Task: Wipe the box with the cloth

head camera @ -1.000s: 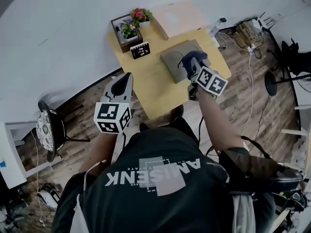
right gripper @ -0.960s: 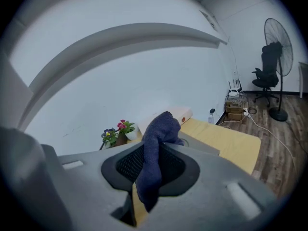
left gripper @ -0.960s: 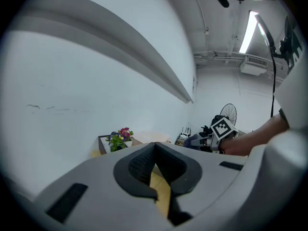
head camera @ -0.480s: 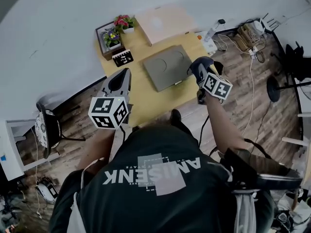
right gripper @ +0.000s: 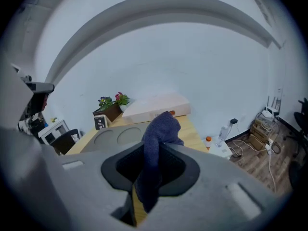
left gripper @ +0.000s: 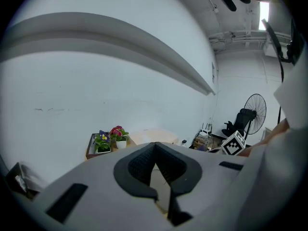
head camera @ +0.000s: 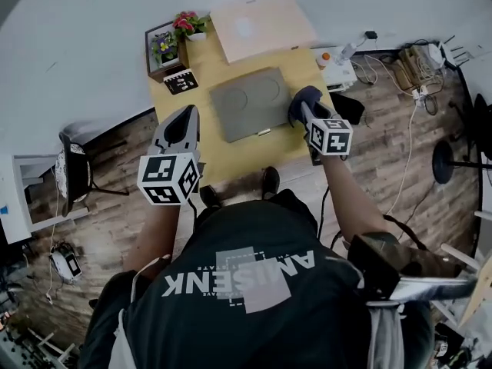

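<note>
A flat grey box [head camera: 251,102] with two round dents lies on the yellow wooden table [head camera: 231,156]. My right gripper [head camera: 301,104] hovers at the box's right edge, shut on a dark blue cloth [head camera: 306,95]. In the right gripper view the cloth [right gripper: 158,143] hangs out between the jaws, with the grey box [right gripper: 115,137] to the left beyond it. My left gripper [head camera: 189,114] is held at the table's left front corner, apart from the box. Its jaws meet at the tips, and the left gripper [left gripper: 155,148] holds nothing.
A pale cardboard box [head camera: 255,24] lies at the table's far side. At the far left stand a flower tray [head camera: 164,47] and a marker card [head camera: 181,81]. A chair [head camera: 73,177] stands left of the table; a bottle [head camera: 350,50] and cables [head camera: 403,64] lie on the floor to the right.
My right gripper with the cloth left the top of the grey box, swung off to its right, and now sits at the box's right edge. The left gripper stayed low at the left.
</note>
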A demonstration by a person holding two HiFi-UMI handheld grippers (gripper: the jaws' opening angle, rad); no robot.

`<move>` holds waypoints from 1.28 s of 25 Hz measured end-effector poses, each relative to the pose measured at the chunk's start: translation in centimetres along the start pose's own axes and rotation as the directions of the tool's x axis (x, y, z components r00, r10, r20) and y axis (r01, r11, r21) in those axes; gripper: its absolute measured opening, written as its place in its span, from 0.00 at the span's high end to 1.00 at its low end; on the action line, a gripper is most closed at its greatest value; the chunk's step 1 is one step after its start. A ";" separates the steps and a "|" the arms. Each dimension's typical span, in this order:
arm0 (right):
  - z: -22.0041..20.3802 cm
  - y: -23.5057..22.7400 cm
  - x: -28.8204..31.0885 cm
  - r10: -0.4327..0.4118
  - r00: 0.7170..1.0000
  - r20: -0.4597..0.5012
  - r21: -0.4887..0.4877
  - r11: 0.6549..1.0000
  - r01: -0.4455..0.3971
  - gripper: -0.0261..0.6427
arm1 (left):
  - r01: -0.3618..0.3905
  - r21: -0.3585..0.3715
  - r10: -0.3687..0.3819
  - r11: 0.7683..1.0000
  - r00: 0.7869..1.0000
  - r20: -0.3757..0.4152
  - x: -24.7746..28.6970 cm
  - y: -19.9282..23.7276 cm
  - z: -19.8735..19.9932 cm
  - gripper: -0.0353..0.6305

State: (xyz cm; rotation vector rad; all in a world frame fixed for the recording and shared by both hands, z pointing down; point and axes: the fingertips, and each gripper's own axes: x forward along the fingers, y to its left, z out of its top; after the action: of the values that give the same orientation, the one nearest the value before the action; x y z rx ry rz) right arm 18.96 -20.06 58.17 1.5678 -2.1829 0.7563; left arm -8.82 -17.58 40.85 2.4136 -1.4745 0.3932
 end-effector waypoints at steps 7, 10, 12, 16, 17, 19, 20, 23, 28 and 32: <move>-3.3 0.5 1.5 0.005 0.997 -0.071 -0.098 0.995 -0.012 0.85 | -0.027 0.011 0.027 1.000 0.999 -0.038 -1.1 -1.5 -1.9 0.95; -3.5 1.0 1.3 -0.028 0.997 -0.077 -0.137 0.990 0.017 0.85 | -0.028 0.022 0.029 0.999 0.999 -0.045 -2.2 -0.7 -2.1 0.95; -3.6 1.9 1.3 -0.036 0.995 -0.089 -0.186 0.982 0.019 0.85 | -0.032 0.024 0.033 0.999 0.999 -0.040 -2.9 0.1 -1.9 0.95; -3.6 2.6 1.7 -0.045 0.995 -0.094 -0.172 0.985 0.029 0.85 | -0.028 0.037 0.029 0.999 0.999 -0.023 -4.0 1.0 -1.7 0.95; -3.7 2.6 1.8 -0.056 0.994 -0.099 -0.167 0.985 0.039 0.85 | -0.027 0.036 0.027 0.999 0.999 -0.021 -4.3 1.2 -1.8 0.95; -3.9 3.0 1.8 -0.072 0.990 -0.120 -0.200 0.979 0.047 0.85 | -0.027 0.026 0.028 0.999 0.999 -0.019 -4.8 1.7 -2.0 0.95; -3.9 3.3 1.9 -0.076 0.989 -0.129 -0.223 0.974 0.046 0.85 | -0.028 0.022 0.028 0.999 0.999 -0.019 -5.0 1.9 -2.2 0.95; -4.1 4.1 2.0 -0.081 0.988 -0.133 -0.220 0.974 0.051 0.85 | -0.027 0.013 0.028 1.000 0.999 -0.016 -5.6 2.5 -2.5 0.95; -4.7 6.8 2.5 -0.041 0.985 -0.166 -0.212 0.977 0.005 0.85 | -0.025 0.009 0.025 1.000 1.000 -0.004 -6.8 3.8 -2.6 0.95; -5.3 9.6 2.9 -0.008 0.979 -0.202 -0.207 0.978 -0.035 0.85 | -0.022 0.007 0.022 1.000 1.000 0.008 -7.7 4.8 -2.4 0.95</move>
State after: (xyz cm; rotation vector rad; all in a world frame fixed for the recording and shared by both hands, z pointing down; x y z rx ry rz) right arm 8.81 -16.73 61.97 1.3136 -2.0528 0.6346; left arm -16.71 -12.45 40.67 2.4093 -1.5071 0.3944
